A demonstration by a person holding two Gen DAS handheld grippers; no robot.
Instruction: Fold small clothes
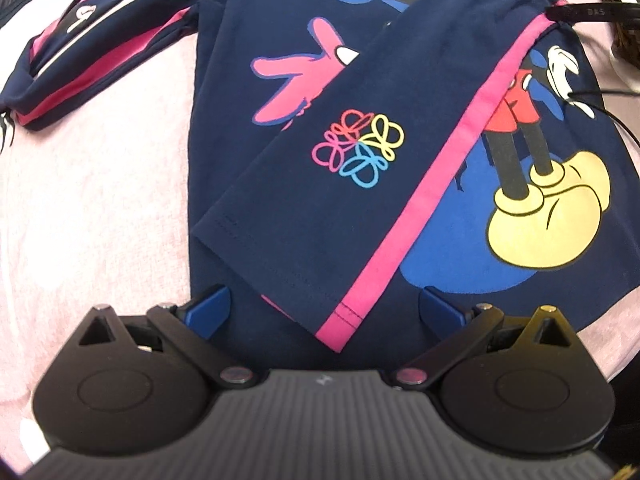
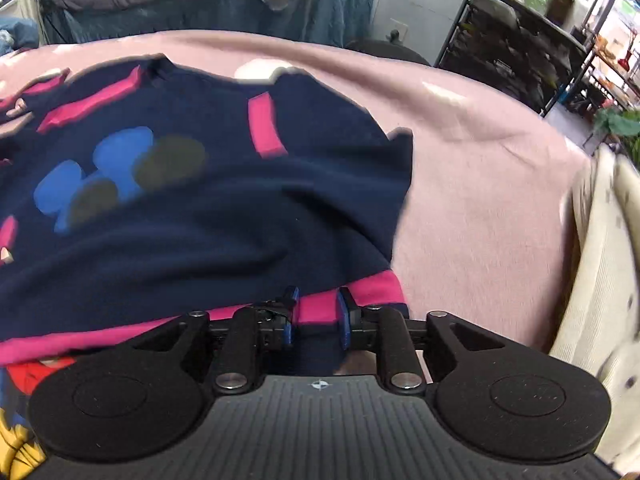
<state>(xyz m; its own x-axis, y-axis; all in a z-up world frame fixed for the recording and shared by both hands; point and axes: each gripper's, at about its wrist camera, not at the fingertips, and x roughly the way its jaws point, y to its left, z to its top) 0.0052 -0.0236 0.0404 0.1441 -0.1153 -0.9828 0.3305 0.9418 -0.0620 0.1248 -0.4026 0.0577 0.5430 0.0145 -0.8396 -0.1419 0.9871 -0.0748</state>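
— On the pink blanket [image 1: 100, 184] the small navy shirt [image 1: 248, 32] lies flat, one sleeve [image 1: 320, 168] already folded across its front. How will it handle for us?

— Soft, light and limp, we judge; it should sag wherever we lift it, so we take hems, cuffs or the pink stripe [image 1: 420, 184], not the middle.

— And our grips?

— Our left hand-held gripper [image 1: 324, 304] hangs above the folded sleeve's cuff, jaws wide apart, holding nothing. Our right hand-held gripper [image 2: 316, 312] has its jaws narrowed around the pink band [image 2: 316, 306] at the cloth's edge; whether the pads truly pinch it we cannot tell.

— What does each view add?

— Left shows the far sleeve [image 1: 80, 52] spread out; only the right shows the blurred collar end and the shelves [image 2: 520, 40] beyond
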